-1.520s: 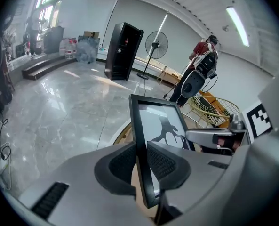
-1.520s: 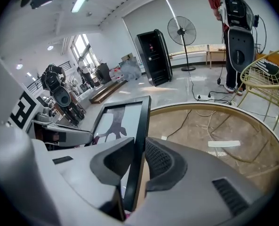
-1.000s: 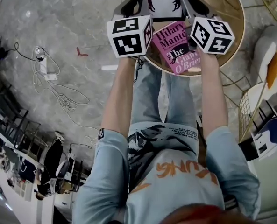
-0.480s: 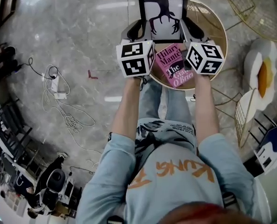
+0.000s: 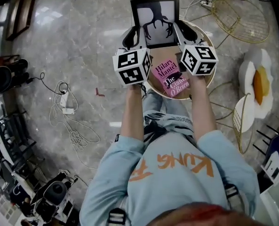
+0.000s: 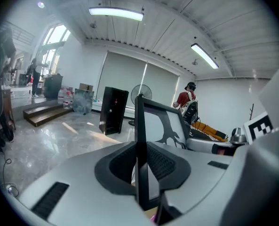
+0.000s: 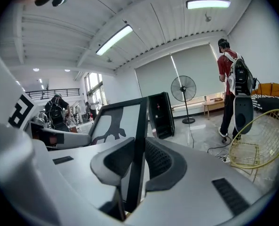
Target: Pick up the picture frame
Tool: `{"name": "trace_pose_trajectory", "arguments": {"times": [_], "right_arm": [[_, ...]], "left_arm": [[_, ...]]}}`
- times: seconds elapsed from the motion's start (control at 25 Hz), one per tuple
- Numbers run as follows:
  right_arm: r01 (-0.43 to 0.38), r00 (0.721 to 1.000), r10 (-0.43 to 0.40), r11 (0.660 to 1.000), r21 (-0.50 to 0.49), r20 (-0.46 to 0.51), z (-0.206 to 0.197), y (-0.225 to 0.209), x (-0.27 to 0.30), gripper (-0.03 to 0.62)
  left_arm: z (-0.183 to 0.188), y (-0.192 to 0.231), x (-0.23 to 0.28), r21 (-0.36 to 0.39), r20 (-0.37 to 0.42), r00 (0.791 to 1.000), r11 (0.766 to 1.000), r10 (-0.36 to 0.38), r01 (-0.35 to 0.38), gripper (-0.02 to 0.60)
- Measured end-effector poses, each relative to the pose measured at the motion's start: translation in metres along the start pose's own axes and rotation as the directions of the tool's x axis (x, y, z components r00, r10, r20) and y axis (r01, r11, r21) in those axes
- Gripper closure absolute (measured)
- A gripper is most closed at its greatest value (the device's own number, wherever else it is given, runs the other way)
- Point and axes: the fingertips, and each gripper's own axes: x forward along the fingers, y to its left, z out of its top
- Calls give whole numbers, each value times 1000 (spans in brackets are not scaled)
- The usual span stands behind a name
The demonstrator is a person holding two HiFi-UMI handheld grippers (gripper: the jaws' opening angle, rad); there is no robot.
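The picture frame (image 5: 155, 18) is black-edged with a white print of a dark tree shape. It hangs in the air above the round wooden table (image 5: 211, 41), held between both grippers. My left gripper (image 5: 133, 36) is shut on the frame's left edge (image 6: 141, 159). My right gripper (image 5: 182, 32) is shut on its right edge (image 7: 138, 149). In each gripper view the thin black edge runs upright between the dark ribbed pads, and the print faces inward. A pink book (image 5: 170, 76) lies on the table below.
A gold wire basket (image 5: 240, 18) and an egg-shaped seat (image 5: 259, 86) stand right of the table. A power strip with cable (image 5: 66, 109) lies on the marble floor at left. A person in red (image 7: 233, 74), a fan (image 7: 183, 88) and a black cabinet (image 6: 113, 109) stand farther off.
Both grippers have risen together with the frame held between them. The table and the book have dropped farther below and look smaller.
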Motion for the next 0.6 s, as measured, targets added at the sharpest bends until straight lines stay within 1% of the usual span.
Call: {"name": "trace_pose_trajectory", "arguments": {"times": [0.12,0.28,0.44,0.6], "right_arm": [[-28,998,29,999,-18,49,38,8,-19,526],[-60,993,65,997,-46,103,81,14,-52,526],[-51,984,69,993,-111,167,131,14,-79,525],[-27,976,62,986,-167,208,162,14,-107,525]], "left_arm": [[36,-16,-23,1,61,998,1000,25,-25,502],[69,-43,-54,11,128,991,999,32,-34,502],[108,-71,-70,15,214,977,1000,5,-8,502],[129,-95,-84,47,265,963,999,-37,25,502]]}}
